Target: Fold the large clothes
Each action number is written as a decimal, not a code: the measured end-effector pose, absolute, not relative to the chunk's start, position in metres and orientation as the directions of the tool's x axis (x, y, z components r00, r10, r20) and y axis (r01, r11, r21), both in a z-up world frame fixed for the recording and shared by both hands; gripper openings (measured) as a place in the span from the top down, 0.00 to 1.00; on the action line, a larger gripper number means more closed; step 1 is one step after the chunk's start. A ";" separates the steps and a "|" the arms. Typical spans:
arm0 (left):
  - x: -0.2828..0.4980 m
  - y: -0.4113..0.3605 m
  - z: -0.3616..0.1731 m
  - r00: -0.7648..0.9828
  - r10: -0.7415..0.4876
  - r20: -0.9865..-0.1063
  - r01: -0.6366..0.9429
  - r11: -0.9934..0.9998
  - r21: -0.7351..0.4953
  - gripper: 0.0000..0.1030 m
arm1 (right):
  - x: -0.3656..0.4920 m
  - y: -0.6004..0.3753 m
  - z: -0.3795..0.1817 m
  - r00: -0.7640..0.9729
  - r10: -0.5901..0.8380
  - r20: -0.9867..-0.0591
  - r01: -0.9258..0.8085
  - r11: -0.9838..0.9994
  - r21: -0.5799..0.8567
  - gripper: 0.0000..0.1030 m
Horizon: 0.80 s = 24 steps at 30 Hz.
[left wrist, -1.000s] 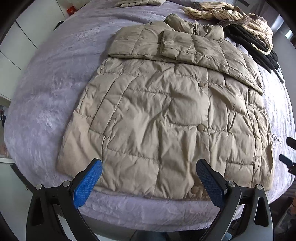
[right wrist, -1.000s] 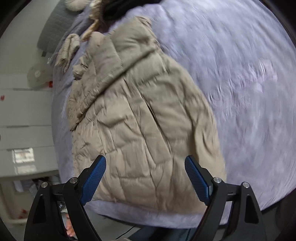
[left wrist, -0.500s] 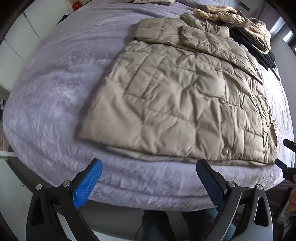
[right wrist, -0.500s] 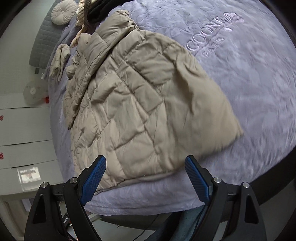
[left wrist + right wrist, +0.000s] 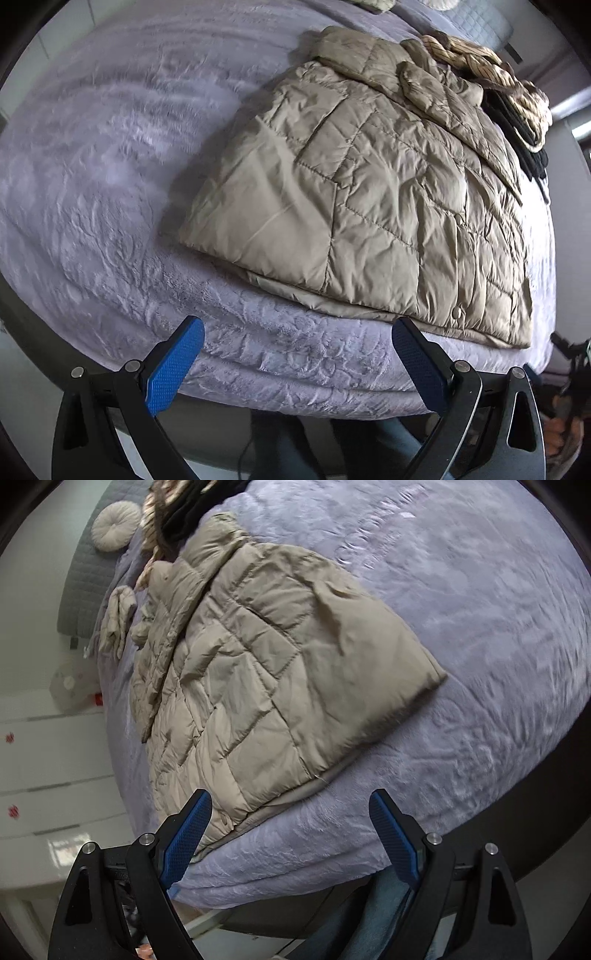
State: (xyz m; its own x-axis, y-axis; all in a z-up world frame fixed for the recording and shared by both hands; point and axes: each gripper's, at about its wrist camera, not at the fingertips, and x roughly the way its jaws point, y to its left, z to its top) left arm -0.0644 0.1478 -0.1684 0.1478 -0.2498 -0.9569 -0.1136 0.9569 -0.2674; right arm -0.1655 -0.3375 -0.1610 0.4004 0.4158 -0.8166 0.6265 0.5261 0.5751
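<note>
Jacket (image 5: 376,199), beige quilted puffer, lies flat w/ front up on the lavender bedspread (image 5: 110,177), hem near the bed's front edge and sleeves folded across the chest. Left gripper (image 5: 297,360) and right gripper (image 5: 290,832) both hang just off that edge w/ jaws spread wide, nothing between the blue pads, neither touching fabric. Striped and black clothes (image 5: 517,107) piled beyond the collar.

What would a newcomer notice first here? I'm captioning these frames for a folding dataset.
A beige quilted jacket lies spread across the lilac bedspread, its hem at the near edge. Behind its collar sits a heap of striped and black clothes. Both tongs, left and right, hover open and empty before the bed.
</note>
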 end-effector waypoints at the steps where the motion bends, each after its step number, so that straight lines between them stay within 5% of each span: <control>1: -0.063 0.150 -0.172 0.138 -0.262 -0.955 -0.123 0.952 -0.280 0.01 | -0.168 -0.339 -0.164 0.407 0.428 -0.807 0.635 0.503 0.587 0.14; 24: -0.022 0.122 -0.237 0.047 -0.503 -0.863 -0.164 0.849 -0.503 0.01 | -0.162 -0.363 -0.230 0.535 0.487 -0.691 0.693 0.215 0.688 0.14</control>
State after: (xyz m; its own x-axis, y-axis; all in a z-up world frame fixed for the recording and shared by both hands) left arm -0.0215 0.1224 -0.2373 0.0470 -0.5026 -0.8633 -0.1643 0.8486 -0.5029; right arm -0.1618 -0.3635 -0.2297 0.5348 0.4868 -0.6906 0.6930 0.2150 0.6882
